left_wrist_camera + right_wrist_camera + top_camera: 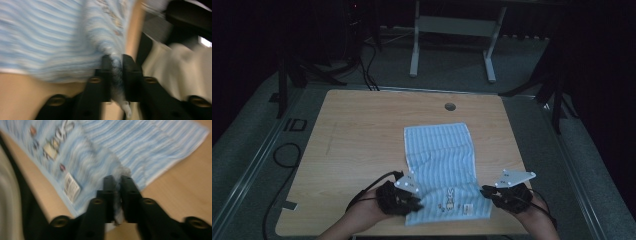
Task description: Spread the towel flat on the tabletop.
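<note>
A light-blue striped towel lies on the wooden table, and its near end is folded up, showing a small rabbit print. My left gripper holds the towel's near left corner. In the left gripper view the jaws are shut on a bunched fold of the towel. My right gripper is at the near right corner. In the right gripper view its jaws pinch the towel's edge close to a white label.
A round cable hole sits in the table's far side, beyond the towel. A black cable loops on the floor at the left. A white desk frame stands behind the table. The table's near edge runs just under both hands.
</note>
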Demonstrator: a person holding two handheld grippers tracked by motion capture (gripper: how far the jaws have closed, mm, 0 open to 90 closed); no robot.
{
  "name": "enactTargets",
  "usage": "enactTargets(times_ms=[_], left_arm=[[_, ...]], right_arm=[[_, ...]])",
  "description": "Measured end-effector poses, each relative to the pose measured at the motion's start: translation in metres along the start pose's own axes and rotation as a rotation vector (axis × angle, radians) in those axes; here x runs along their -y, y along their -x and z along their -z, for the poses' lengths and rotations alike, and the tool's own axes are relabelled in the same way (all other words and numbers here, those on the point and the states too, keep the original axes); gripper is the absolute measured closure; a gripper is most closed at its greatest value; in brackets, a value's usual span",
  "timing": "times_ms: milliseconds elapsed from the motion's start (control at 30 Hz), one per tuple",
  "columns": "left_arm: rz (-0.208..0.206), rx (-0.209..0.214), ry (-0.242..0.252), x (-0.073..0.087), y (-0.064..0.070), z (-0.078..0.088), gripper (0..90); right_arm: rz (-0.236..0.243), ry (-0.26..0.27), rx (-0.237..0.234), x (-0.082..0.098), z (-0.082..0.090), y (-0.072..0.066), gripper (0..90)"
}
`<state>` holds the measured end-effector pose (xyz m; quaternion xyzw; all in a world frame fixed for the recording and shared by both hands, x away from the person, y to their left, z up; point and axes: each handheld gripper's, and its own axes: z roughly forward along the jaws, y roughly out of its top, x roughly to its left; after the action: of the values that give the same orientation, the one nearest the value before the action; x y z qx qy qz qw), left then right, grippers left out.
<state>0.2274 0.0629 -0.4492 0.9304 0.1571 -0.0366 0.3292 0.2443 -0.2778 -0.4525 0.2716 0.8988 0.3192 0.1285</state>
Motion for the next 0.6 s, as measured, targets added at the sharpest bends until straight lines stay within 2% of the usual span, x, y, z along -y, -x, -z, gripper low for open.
enactTargets(times_ms=[67,100,133,200,267,333,467,600], left_arm=[[-0.02,-0.021,-0.039,0.002,-0.002,-0.005,67.6],[-0.014,-0.036,-0.049,0.002,-0.006,-0.006,66.4],[-0.005,-0.068,-0.055,0.002,-0.012,-0.008,66.5],[-0.002,-0.16,-0.066,0.001,-0.022,-0.011,68.1],[0.03,-0.183,-0.053,-0.001,-0.04,-0.013,72.5],[0.061,-0.229,-0.055,-0.003,-0.059,-0.017,77.8],[0.135,-0.25,-0.044,-0.006,-0.094,-0.027,81.0],[0.189,-0.275,-0.056,-0.004,-0.118,-0.041,81.0]], right_arm=[[-0.021,0.015,-0.019,0.007,0.003,0.0,72.7],[-0.022,0.019,-0.007,0.008,0.003,0.001,72.3],[-0.026,0.018,-0.004,0.009,0.001,0.004,72.6],[-0.027,0.016,0.007,0.008,-0.005,0.009,82.5],[-0.014,0.014,0.0,0.004,-0.015,0.016,89.8],[-0.009,0.018,0.01,-0.002,-0.028,0.023,89.9],[-0.009,-0.007,0.031,-0.017,-0.057,0.039,89.9],[-0.03,-0.006,0.068,-0.027,-0.081,0.056,89.9]])
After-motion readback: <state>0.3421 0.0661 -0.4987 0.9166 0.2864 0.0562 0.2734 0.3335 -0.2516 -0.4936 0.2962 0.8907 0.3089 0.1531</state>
